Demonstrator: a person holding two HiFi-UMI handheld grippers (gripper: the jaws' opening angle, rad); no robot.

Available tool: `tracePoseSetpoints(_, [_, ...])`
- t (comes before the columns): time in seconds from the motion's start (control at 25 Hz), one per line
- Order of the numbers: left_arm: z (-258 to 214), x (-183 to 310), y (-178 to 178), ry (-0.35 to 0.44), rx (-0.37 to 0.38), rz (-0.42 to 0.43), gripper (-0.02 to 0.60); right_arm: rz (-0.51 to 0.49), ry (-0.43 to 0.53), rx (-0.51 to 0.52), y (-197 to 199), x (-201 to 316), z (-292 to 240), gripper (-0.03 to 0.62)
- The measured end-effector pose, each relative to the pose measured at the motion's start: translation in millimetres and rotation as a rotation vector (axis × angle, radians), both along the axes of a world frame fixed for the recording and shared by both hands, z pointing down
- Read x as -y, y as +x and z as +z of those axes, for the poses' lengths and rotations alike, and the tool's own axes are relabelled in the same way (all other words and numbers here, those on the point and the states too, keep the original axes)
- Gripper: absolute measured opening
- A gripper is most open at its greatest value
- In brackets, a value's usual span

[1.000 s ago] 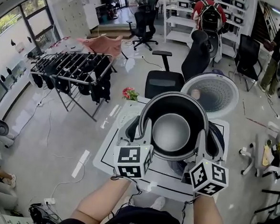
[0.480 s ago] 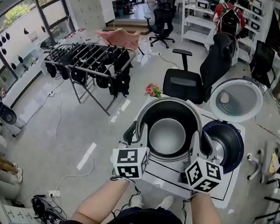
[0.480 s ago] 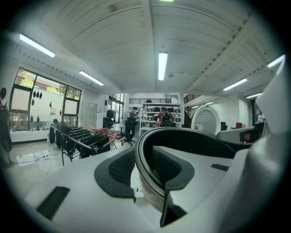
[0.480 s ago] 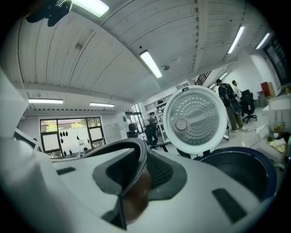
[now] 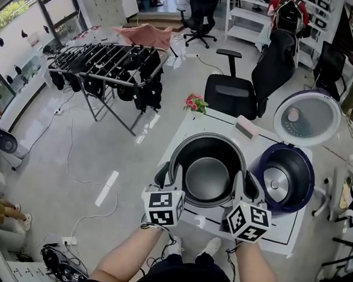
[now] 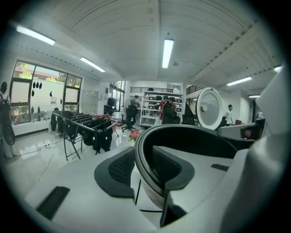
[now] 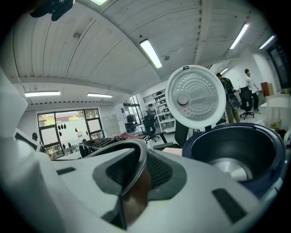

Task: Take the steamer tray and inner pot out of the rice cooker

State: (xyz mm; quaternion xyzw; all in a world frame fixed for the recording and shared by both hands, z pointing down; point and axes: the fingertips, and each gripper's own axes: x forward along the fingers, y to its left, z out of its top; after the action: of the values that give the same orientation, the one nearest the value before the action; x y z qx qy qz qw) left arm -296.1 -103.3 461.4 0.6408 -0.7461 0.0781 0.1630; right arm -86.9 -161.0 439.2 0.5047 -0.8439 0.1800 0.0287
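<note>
A white surface point(image 5: 192, 127) is seen below, and on its right part the open rice cooker point(image 5: 295, 170) is stood, with its round lid point(image 5: 306, 116) raised at the far side and the metal plate in its cavity exposed. Just left of the cooker, the dark inner pot point(image 5: 207, 177) is held upright over the surface. Its rim is clamped at the left by the jaws of the left gripper point(image 5: 172, 178) and at the right by those of the right gripper point(image 5: 244, 185) — one jaw inside the wall, one outside.

White left gripper point(image 5: 171, 174) and right gripper point(image 5: 246, 183) each bear 1 black-and-white marker cube point(image 5: 163, 207); shirt point(image 5: 179, 279) seemingly black.
</note>
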Motion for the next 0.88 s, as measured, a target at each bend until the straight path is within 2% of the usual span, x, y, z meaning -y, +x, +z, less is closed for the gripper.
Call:
tracePoseSetpoints(0.48, [87, -4, -5, -0.136, -0.038, 0.012, 0.114, 0.007, -0.088, -0.031, -7, 2, 73, 0.072])
tracePoseSetpoints(0.88, [111, 4, -7, -0.157, -0.039, 0.02, 0.114, 0.005, -0.158, -0.04, -5, 7, 117, 0.067])
